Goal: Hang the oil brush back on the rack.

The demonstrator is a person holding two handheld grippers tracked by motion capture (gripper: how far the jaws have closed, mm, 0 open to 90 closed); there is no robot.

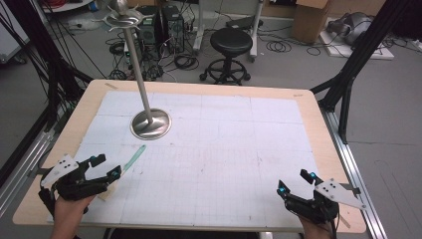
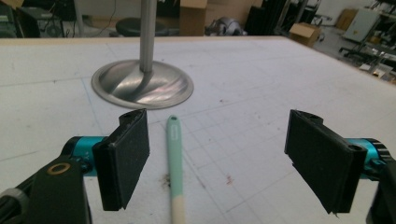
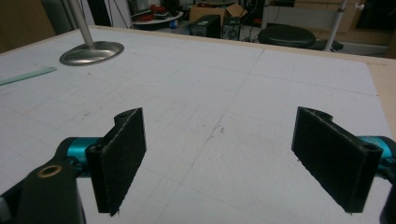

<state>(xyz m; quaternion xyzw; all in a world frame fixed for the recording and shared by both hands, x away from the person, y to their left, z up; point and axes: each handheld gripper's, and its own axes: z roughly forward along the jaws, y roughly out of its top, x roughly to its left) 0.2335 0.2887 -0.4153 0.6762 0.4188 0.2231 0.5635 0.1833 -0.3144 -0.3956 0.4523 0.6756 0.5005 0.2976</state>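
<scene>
High view: my left claw (image 1: 106, 166) hovers at the near left corner of the table (image 1: 308, 107), jaws spread wide and holding nothing, with a slim mint-green stick (image 1: 134, 158) lying flat on the white gridded mat (image 1: 224, 129) just ahead of its tips. My right claw (image 1: 294, 181) waits at the near right corner, likewise spread and empty, well apart from the stick, so the left one is plainly the nearer.

Left gripper view: the mint-green stick (image 2: 174, 154) runs almost straight away from me between my two black jaws, closer to the left jaw than to the right, its long axis in line with the claw's own reach. Its far end, rounded and marked with a small hole, points toward the steel base (image 2: 142, 85) of the upright metal stand (image 2: 148, 32); its near end turns pale cream and runs out of frame at the bottom. The stick and the base lie near one another but do not touch.

Right gripper view: the stick (image 3: 28, 75) shows far off to the left, near the stand's base (image 3: 92, 52).

As I judge it, a pickup falls to my left claw, which needs to come down and close across the shaft, since the jaws already straddle it.
</scene>
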